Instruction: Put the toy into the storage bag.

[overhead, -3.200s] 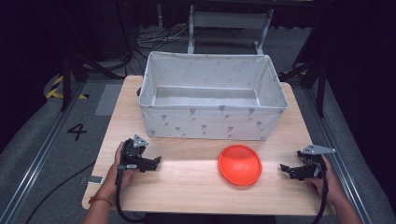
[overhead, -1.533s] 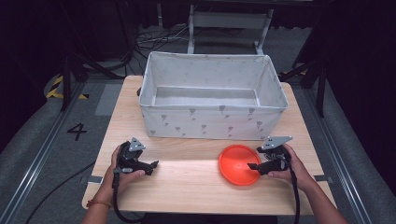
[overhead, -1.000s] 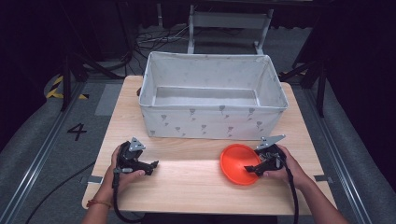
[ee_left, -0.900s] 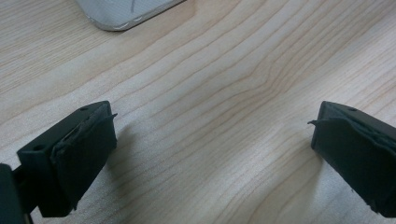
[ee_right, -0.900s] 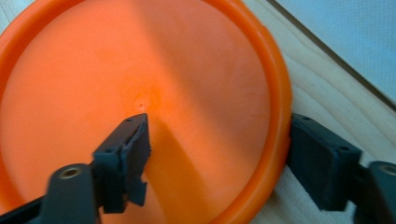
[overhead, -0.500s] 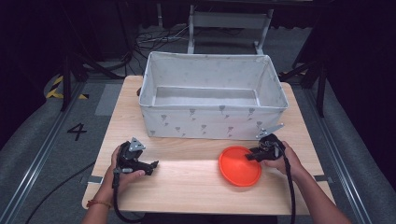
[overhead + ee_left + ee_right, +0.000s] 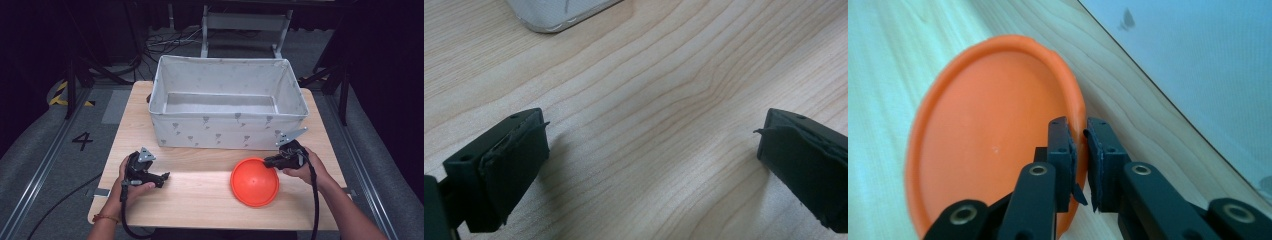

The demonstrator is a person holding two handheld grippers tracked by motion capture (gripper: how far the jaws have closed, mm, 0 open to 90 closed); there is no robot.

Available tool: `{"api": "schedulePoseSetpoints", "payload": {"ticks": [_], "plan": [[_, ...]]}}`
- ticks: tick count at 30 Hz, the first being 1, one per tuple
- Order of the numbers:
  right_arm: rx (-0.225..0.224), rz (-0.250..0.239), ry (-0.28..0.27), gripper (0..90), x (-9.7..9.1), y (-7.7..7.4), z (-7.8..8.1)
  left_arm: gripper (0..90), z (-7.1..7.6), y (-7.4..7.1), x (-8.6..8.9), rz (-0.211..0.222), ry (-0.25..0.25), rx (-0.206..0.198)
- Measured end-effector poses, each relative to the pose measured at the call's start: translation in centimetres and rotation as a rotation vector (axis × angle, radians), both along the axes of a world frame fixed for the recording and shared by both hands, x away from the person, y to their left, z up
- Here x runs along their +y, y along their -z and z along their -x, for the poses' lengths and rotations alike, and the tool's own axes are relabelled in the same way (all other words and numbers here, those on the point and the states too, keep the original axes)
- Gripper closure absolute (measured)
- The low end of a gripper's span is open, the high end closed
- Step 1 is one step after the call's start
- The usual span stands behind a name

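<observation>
The right gripper (image 7: 1079, 150) had clamped the orange plate's (image 7: 254, 182) rim, tilting it near the table's (image 7: 200, 200) right edge. Moving it into the fabric bin (image 7: 227, 135) probably remained; the left gripper (image 7: 649, 165) sat wide open, empty.

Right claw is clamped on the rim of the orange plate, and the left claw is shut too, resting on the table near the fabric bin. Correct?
Not quite. The left claw is open: the left gripper view shows its jaws wide apart over bare table. The rest holds: the right claw is clamped on the rim of the orange plate, with the fabric bin close by.
</observation>
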State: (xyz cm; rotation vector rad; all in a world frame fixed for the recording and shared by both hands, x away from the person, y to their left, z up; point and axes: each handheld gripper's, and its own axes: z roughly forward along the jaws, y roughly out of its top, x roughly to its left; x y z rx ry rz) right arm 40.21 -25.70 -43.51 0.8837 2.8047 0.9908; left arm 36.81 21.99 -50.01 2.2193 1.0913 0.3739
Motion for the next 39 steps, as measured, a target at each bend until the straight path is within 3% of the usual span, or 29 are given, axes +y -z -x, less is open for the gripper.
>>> {"api": "schedulePoseSetpoints", "payload": {"ticks": [3,4,7,20,29,39], "plan": [[-0.027,0.009,-0.013,82.2,0.2,-0.9,0.5,0.5,0.0,0.0,0.0,0.0,0.0,0.0],[-0.057,0.038,-0.028,82.3,0.6,-1.7,1.0,0.5,0.0,0.0,0.0,0.0,0.0,0.0],[-0.089,0.074,-0.056,82.2,1.1,-2.7,1.7,0.5,0.0,0.0,0.0,0.0,0.0,0.0],[-0.214,0.179,-0.164,82.6,2.8,-7.2,3.6,0.5,0.0,0.0,0.0,-0.001,-0.001,0.001],[-0.213,0.254,-0.254,82.7,3.2,-9.5,4.1,0.6,0.0,0.0,0.0,-0.001,-0.001,0.001],[-0.206,0.266,-0.288,82.8,2.1,-12.7,4.2,0.5,0.0,0.0,0.0,-0.001,-0.001,0.001]]}}
